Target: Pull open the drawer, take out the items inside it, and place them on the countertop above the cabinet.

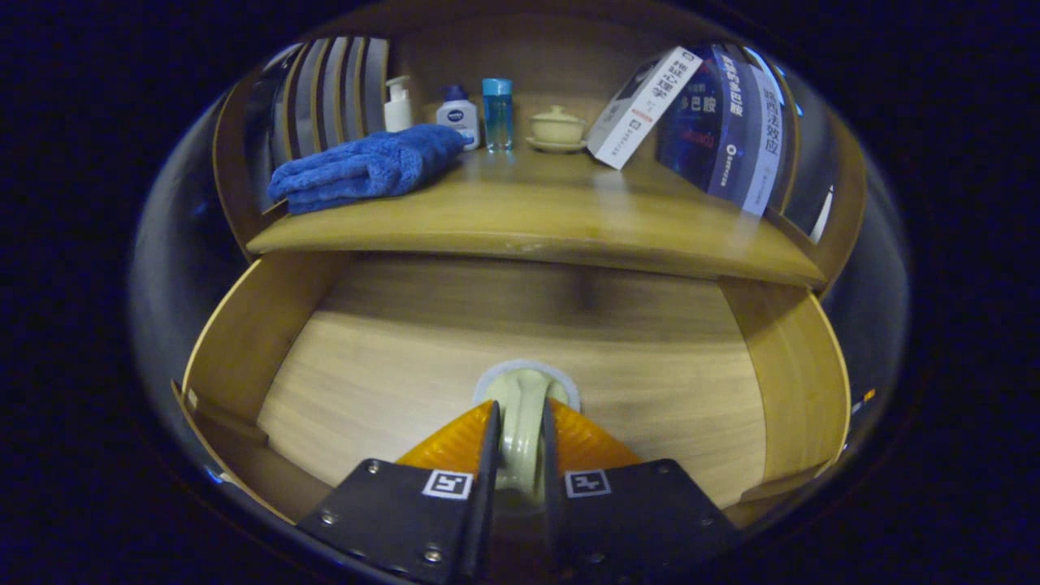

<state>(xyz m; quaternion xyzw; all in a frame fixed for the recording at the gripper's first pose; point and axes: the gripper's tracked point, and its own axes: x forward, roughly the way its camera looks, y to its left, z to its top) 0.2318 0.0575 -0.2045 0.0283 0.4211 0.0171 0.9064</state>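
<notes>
The drawer [252, 325] stands pulled open below the wooden countertop [552, 215]. My gripper [520, 406] is low inside the drawer, and its orange-backed fingers [463, 443] press from both sides on a pale cream ceramic piece [522, 431]. The piece stands up between the fingers, with a round whitish rim [526, 367] just past the fingertips. I cannot tell whether it rests on the drawer floor or is lifted. The rest of the drawer floor [390, 366] is bare wood.
On the countertop lie a folded blue towel [366, 166], a white pump bottle [397, 104], a small white bottle [459, 115], a blue bottle [497, 112], a cream lidded bowl on a saucer [557, 127] and leaning books [691, 106]. Upright slats [325, 93] stand at its left end.
</notes>
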